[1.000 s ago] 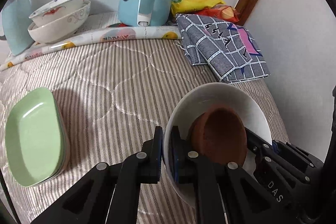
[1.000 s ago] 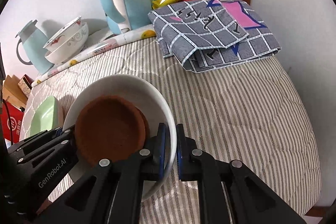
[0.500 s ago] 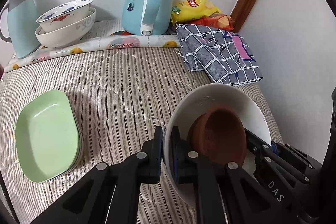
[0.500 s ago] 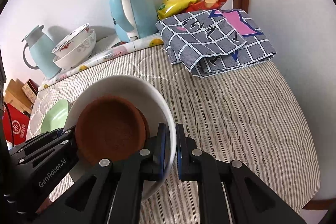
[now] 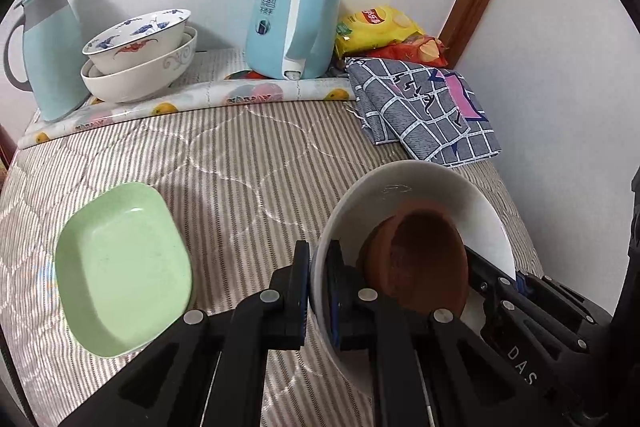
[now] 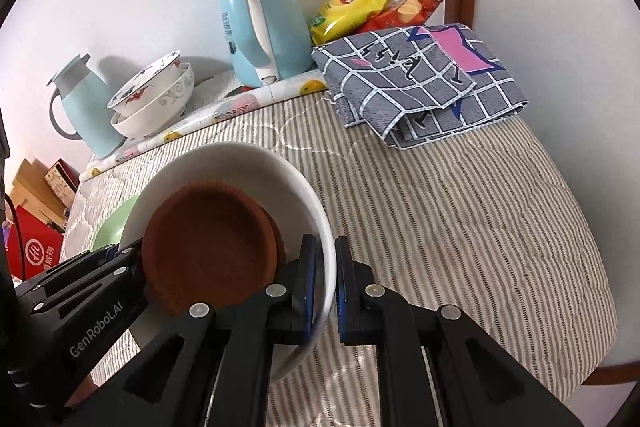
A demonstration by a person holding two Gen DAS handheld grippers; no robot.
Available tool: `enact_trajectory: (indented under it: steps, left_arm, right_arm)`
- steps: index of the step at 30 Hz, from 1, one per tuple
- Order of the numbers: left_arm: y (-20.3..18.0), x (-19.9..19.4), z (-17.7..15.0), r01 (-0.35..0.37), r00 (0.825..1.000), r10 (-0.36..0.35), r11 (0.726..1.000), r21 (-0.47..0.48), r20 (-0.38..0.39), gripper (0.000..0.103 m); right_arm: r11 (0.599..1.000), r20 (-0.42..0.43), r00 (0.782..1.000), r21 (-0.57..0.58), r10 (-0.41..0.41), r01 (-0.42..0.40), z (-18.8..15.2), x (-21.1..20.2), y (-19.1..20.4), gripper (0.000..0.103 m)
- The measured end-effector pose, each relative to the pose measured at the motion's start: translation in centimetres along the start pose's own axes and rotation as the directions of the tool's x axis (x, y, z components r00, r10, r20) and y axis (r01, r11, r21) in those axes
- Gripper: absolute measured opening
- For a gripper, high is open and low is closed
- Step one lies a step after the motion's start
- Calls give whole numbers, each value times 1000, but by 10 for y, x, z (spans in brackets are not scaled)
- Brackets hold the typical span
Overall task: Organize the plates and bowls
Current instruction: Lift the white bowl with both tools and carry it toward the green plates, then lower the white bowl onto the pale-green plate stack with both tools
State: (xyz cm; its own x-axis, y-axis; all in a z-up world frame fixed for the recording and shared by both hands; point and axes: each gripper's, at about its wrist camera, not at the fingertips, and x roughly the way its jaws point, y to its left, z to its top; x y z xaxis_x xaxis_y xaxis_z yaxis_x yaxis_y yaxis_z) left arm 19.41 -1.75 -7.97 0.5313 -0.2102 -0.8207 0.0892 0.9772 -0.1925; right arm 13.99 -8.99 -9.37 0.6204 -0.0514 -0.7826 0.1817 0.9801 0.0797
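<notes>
Left hand-held gripper [image 5: 318, 291] pinches white bowl [image 5: 404, 183] by its near rim; right hand-held gripper [image 6: 325, 287] pinches opposite rim. Brown dish [image 6: 208, 251] sits inside. Green plate [image 5: 120, 275] lies left of left gripper, on striped quilt [image 5: 240, 155].

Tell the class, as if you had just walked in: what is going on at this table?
A person holds a gripper in each hand. The left gripper and the right gripper clamp opposite rims of one white bowl, which holds a brown dish and is tilted above the striped quilted cloth. A green plate lies to the left; two patterned bowls sit stacked at the back.
</notes>
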Motion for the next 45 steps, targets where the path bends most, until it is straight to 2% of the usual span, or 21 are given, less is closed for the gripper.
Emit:
enact_trajectory:
  steps: [26,45]
  left_arm:
    - [45,-29,-2,-15,1000,16,999,-35,26,9]
    - [86,-37,-9,-49,998,51,997,-64,23,9]
  right_arm:
    - [999,29,999,-42,20,-19,-5,-11,49,9]
    - [996,17,998,-68,55,-53,-14,-1,91,8]
